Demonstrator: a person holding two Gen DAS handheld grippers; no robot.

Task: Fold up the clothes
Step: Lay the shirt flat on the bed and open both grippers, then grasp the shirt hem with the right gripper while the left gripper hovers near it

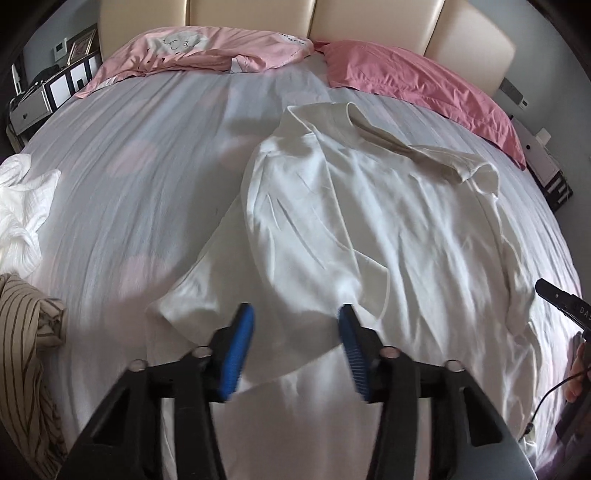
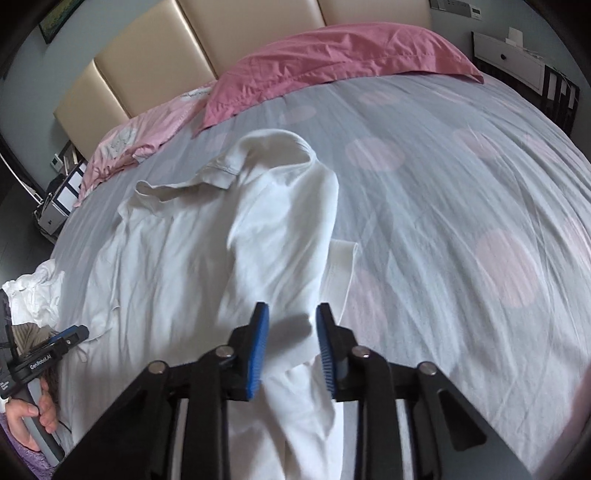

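Grey bedspread (image 2: 461, 177) with pale pink dots, cream padded headboard (image 1: 255, 22), pink pillows (image 2: 332, 55), white nightstand (image 2: 509, 61)

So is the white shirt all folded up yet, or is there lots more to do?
Not yet. The white shirt lies spread on the bed with one side already turned over. Both the left gripper and the right gripper hang open over its bottom edge, gripping nothing. Still waiting: the rest of its folds, the crumpled white garment and the striped garment.

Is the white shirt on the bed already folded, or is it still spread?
Partly folded: the white shirt lies lengthwise on the bed, its side turned over the body; collar still open.
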